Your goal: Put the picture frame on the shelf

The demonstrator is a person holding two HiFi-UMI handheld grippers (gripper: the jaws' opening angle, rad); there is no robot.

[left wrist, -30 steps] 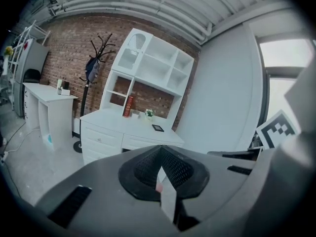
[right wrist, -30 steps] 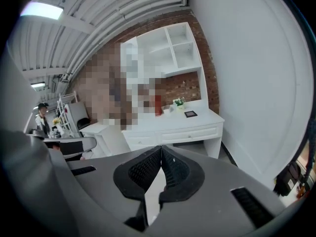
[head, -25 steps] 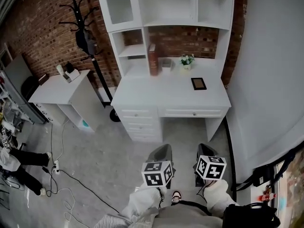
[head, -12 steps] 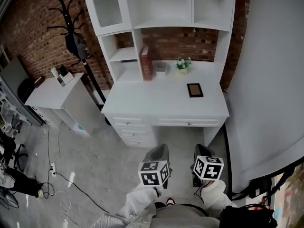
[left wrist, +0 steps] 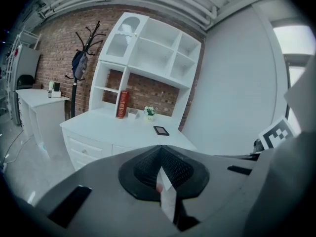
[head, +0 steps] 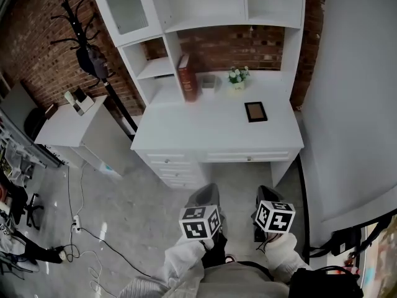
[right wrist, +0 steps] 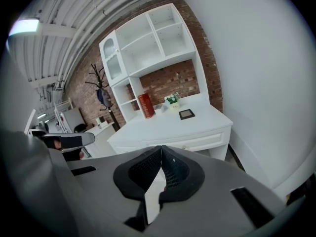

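Picture frame (head: pixel 255 111) lies flat, centre right, on the bench (head: pixel 205 135), under the shelf (head: pixel 205 22). Left gripper (head: pixel 206 196) and right gripper (head: pixel 268 196) sit at the bottom of the frame, jaws together and empty. They are probably carried low because the bench is well apart.

You face a desk (head: pixel 205 129) and shelf unit (head: pixel 205 5) in a smooth white painted finish, backed by a rough red brick wall (head: pixel 248 42). The picture frame (head: pixel 255 111) looks dark and matt; the floor (head: pixel 124 210) is dull mottled grey.
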